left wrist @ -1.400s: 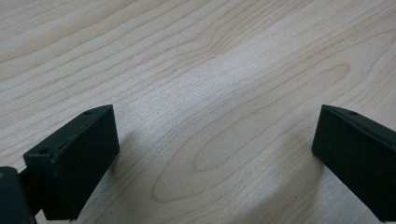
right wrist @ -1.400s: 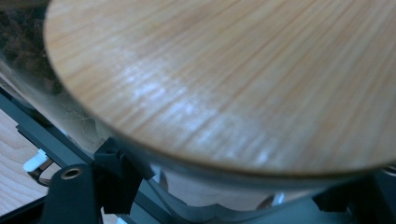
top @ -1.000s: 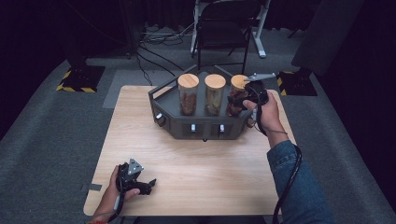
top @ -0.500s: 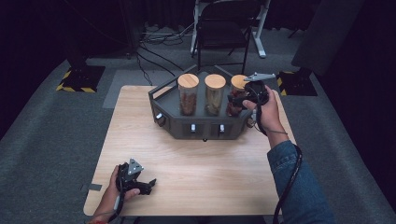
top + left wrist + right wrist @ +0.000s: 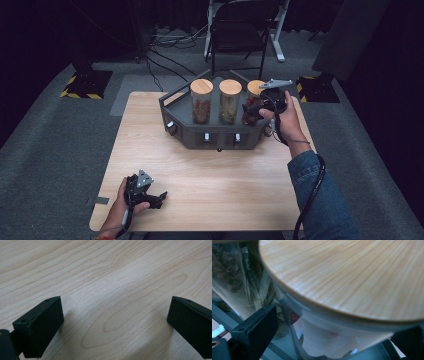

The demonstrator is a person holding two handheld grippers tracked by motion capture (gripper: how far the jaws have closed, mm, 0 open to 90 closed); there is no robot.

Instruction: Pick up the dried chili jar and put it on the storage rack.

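Glass jar with round bamboo lid (image 5: pixel 256 102), rightmost of three in the dark angular tray (image 5: pixel 218 136) at the bench's (image 5: pixel 210 175) far side; your right claw (image 5: pixel 251 109) straddles it just under the lid, jaws just opened, not pressing; your left claw (image 5: pixel 159 196) rests open on bare wood near the front edge.

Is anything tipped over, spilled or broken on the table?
Nothing stands out. The three jars stand upright in a row in the dark tray, each with its wooden lid on. The wooden table shows no spill. The right tongs are at the right-hand jar, jaws just opened.
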